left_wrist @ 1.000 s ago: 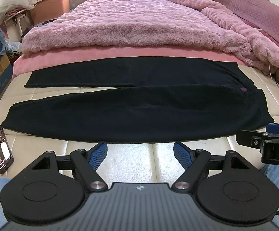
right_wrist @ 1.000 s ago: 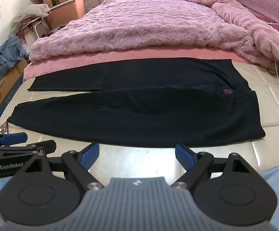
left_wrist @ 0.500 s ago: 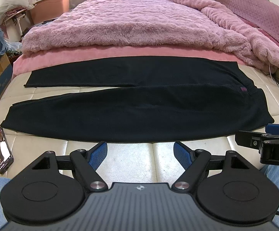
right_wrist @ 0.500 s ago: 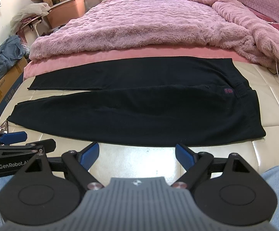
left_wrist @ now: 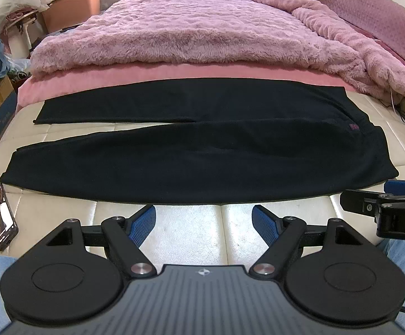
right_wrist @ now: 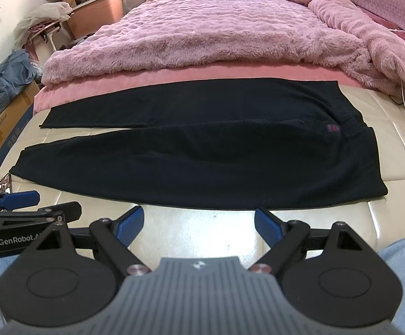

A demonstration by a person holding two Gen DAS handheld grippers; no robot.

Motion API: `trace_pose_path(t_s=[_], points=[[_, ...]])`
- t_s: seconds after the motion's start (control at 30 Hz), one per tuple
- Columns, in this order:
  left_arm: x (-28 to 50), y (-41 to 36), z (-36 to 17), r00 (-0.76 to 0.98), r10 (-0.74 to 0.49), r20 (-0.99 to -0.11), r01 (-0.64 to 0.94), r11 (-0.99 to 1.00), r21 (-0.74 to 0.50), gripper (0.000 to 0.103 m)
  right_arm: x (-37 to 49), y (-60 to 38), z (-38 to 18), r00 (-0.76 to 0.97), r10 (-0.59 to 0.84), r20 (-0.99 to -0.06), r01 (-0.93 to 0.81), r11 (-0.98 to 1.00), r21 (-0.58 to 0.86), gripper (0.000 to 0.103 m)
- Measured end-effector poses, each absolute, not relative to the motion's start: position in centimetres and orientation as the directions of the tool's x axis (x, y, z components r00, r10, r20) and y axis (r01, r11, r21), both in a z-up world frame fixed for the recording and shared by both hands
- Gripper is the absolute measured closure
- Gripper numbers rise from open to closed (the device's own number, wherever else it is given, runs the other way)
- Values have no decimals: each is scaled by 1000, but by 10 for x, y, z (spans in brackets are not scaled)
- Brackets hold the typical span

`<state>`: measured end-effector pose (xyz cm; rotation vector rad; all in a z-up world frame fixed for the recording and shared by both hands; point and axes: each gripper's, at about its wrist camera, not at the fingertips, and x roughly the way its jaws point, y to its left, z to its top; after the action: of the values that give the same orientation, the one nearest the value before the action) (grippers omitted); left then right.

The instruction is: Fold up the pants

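The cream quilted mattress [left_wrist: 185,229] fills the low half of both views. At 12 o'clock on it lies the fluffy pink blanket [left_wrist: 191,28], and its front edge ends at a flat pink sheet [left_wrist: 174,72].

The black pants [left_wrist: 202,150] are spread flat on the mattress, just in front of the pink sheet. The waistband is at 3 o'clock and the two leg ends are at 9 o'clock. The far leg touches the pink sheet along its upper edge. A thin wedge of bare mattress opens between the legs toward 9 o'clock. The near edge of the pants runs a little above both grippers, and a strip of bare mattress stays between them. A small red label [right_wrist: 331,128] sits near the waistband.

At 10 o'clock beside the bed stands a brown plastic bin [right_wrist: 96,14] with bags piled on it; what is inside I cannot tell. Lower at 9 o'clock is a cardboard box [right_wrist: 4,128] with a blue bundle on top.

The left gripper [left_wrist: 204,222] hovers over the bare strip at 6 o'clock, fingers spread wide with nothing between them. The right gripper [right_wrist: 199,223] is the same, its blue pads far apart.

A phone [left_wrist: 0,220] lies at 8 o'clock near the leg end, apart from the pants.
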<state>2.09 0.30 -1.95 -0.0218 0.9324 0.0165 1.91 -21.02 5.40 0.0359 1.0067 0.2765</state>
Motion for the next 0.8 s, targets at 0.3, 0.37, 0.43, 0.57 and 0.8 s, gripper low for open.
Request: trace_pose_path(t_s=[0.3, 0.37, 0.43, 0.57, 0.8], points=[[25, 4, -22, 585, 1, -811, -22, 1000, -14, 12, 23, -210, 50, 493, 240, -836, -200, 967, 160, 21], [26, 4, -23, 582, 0, -813, -21, 1000, -15, 12, 24, -210, 49, 491, 240, -837, -200, 967, 160, 21], [28, 4, -25, 577, -1, -816, -20, 1000, -16, 12, 25, -209, 48, 488, 239, -840, -199, 967, 159, 21], [32, 5, -28, 565, -3, -825, -23, 1000, -19, 12, 30, -208, 43, 475, 236, -848, -196, 968, 159, 21], [44, 8, -36, 539, -8, -842, -30, 999, -28, 12, 43, -206, 33, 446, 229, -865, -189, 969, 159, 21]])
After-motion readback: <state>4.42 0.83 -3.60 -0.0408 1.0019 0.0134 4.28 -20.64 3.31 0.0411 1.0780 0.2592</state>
